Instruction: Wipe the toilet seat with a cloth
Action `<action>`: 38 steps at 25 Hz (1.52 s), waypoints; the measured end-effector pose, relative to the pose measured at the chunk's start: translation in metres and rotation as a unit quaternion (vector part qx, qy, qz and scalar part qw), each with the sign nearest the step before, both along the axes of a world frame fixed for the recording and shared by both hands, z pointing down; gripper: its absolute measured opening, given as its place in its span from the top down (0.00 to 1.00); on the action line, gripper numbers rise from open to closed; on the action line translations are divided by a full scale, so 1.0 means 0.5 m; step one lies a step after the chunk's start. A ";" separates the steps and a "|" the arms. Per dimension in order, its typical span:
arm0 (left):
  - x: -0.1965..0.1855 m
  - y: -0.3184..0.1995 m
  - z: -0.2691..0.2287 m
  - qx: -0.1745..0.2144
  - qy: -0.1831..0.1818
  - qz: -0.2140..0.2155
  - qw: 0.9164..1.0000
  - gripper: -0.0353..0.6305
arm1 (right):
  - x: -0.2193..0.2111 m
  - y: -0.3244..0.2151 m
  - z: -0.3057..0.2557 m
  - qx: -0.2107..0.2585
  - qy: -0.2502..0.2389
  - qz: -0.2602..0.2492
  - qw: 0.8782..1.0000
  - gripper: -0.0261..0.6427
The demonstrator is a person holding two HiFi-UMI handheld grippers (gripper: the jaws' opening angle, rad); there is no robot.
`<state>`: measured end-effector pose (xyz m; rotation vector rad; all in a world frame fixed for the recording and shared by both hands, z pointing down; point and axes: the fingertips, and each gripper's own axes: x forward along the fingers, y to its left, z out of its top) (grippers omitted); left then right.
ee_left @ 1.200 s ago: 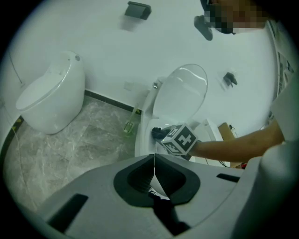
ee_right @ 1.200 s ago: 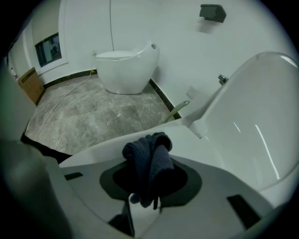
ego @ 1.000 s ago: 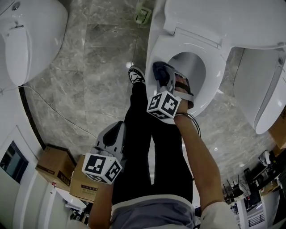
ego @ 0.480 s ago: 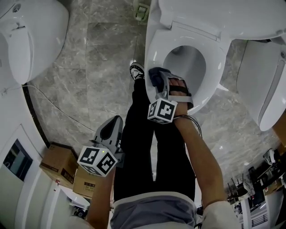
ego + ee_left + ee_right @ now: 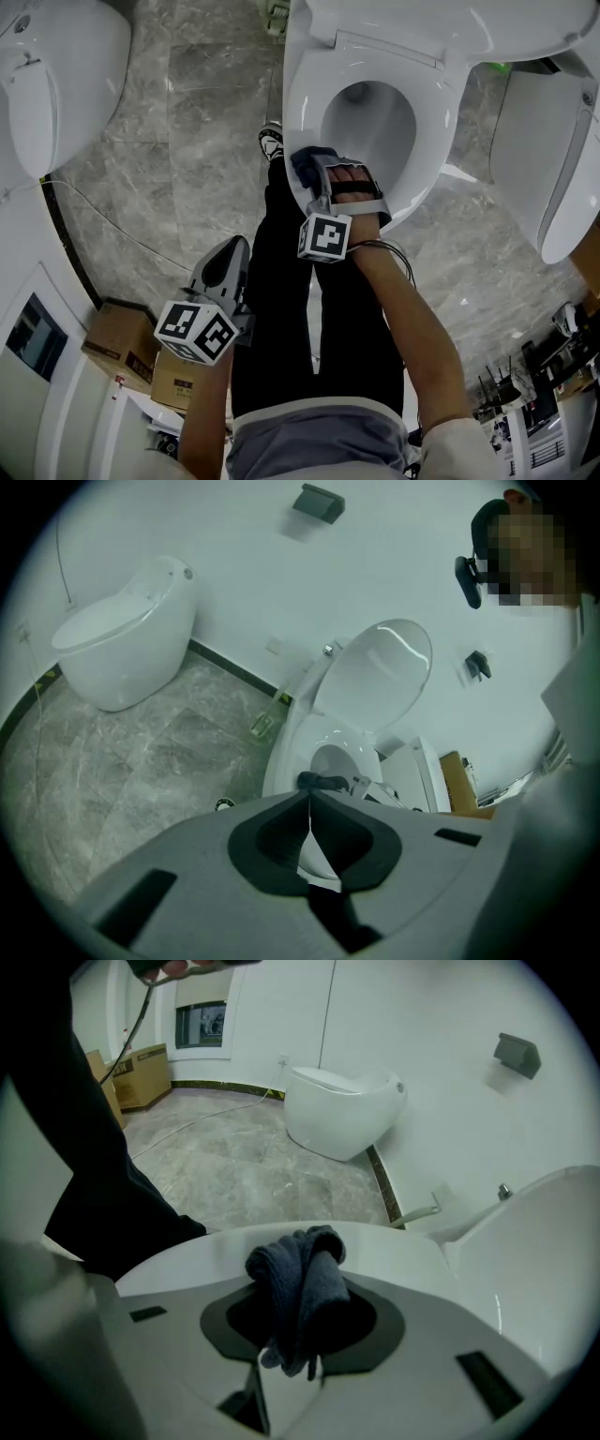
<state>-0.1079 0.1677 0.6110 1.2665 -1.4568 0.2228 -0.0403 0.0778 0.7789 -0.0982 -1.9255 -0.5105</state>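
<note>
Three white toilets stand on the marble floor (image 5: 187, 141): the left toilet (image 5: 56, 75) at its left edge, the middle toilet (image 5: 305, 94), the right toilet (image 5: 553, 159) at its right edge. Two cardboard boxes (image 5: 114, 339) (image 5: 183, 389) by its near left corner. Two grippers, left gripper (image 5: 234, 248) and right gripper (image 5: 319, 173); one cloth (image 5: 300, 1288); one shoe (image 5: 271, 141).

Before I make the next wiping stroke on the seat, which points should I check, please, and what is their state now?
1. Cloth held: ok, the right gripper is shut on the bunched cloth.
2. Cloth at the toilet seat: ok, it is at the near rim; pressure cannot tell.
3. Lid raised: ok.
4. Left gripper out of the way: ok, shut, empty, beside the leg.
</note>
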 end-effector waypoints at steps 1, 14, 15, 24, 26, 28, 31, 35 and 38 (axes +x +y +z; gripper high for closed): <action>0.003 -0.002 0.001 0.000 0.000 0.002 1.000 0.93 | 0.004 0.006 0.000 0.000 0.001 -0.005 1.000 0.80; 0.047 -0.025 0.002 0.009 -0.003 0.023 1.000 0.93 | 0.047 0.082 -0.010 0.021 -0.003 -0.056 0.998 0.80; 0.051 -0.026 0.001 0.010 -0.004 0.024 1.000 0.93 | 0.052 0.088 -0.011 0.022 -0.003 -0.059 0.998 0.80; 0.095 -0.032 0.008 0.011 -0.009 0.045 0.999 0.93 | 0.111 0.143 -0.014 0.021 -0.001 -0.055 0.998 0.80; 0.103 -0.038 0.007 0.013 -0.012 0.051 0.999 0.93 | 0.127 0.156 -0.014 0.020 0.000 -0.058 0.998 0.80; 0.115 -0.042 0.006 0.014 -0.013 0.061 0.998 0.93 | 0.143 0.168 -0.014 0.017 0.001 -0.057 0.998 0.80; 0.131 -0.040 0.005 0.012 -0.016 0.076 0.997 0.93 | 0.174 0.189 -0.015 0.010 0.011 -0.064 0.998 0.80; 0.150 -0.048 0.003 0.013 -0.010 0.079 0.997 0.93 | 0.201 0.207 -0.020 0.000 0.002 -0.052 0.999 0.80; 0.168 -0.060 0.003 0.015 -0.010 0.085 0.996 0.93 | 0.220 0.230 -0.022 -0.034 -0.010 -0.028 0.999 0.80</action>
